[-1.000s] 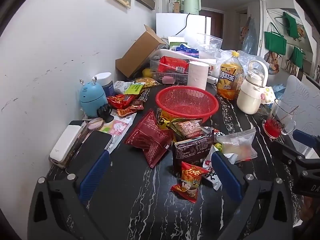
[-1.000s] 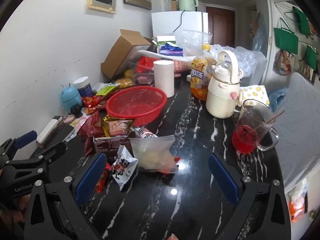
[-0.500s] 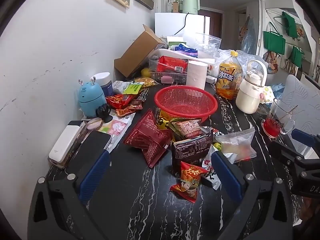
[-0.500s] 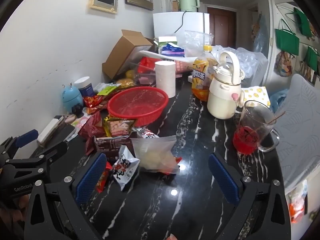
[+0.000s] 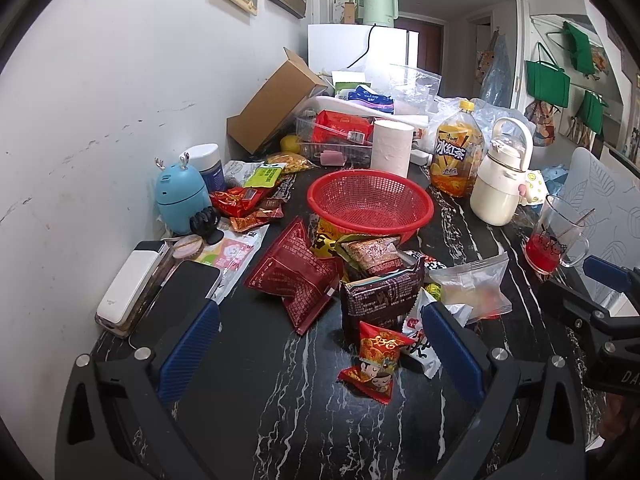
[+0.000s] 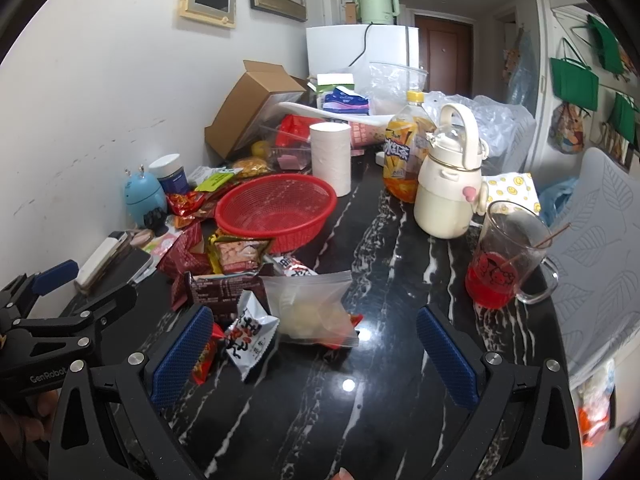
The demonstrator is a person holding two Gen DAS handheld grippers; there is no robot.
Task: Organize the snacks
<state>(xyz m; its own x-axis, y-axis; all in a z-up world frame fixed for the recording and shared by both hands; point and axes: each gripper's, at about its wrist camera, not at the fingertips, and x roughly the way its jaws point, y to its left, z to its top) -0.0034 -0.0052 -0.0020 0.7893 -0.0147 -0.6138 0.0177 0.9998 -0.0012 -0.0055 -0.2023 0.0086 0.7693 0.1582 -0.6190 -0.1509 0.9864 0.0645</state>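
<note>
Snack packets (image 5: 360, 280) heaped on black table (image 5: 260, 380), touching red basket (image 5: 370, 204) at its 6 o'clock. Basket holds nothing: sorting not begun, all packets left. Left gripper (image 5: 320, 344), right gripper (image 6: 316, 350): both wide open, holding nothing.

Both my views bright, evenly lit, sharp at centre. Ceiling light glares off glossy desk (image 6: 348, 385) in right wrist view. Shadows soft. Heavy fisheye bending, black vignette at corners; walls bow near edges.
</note>
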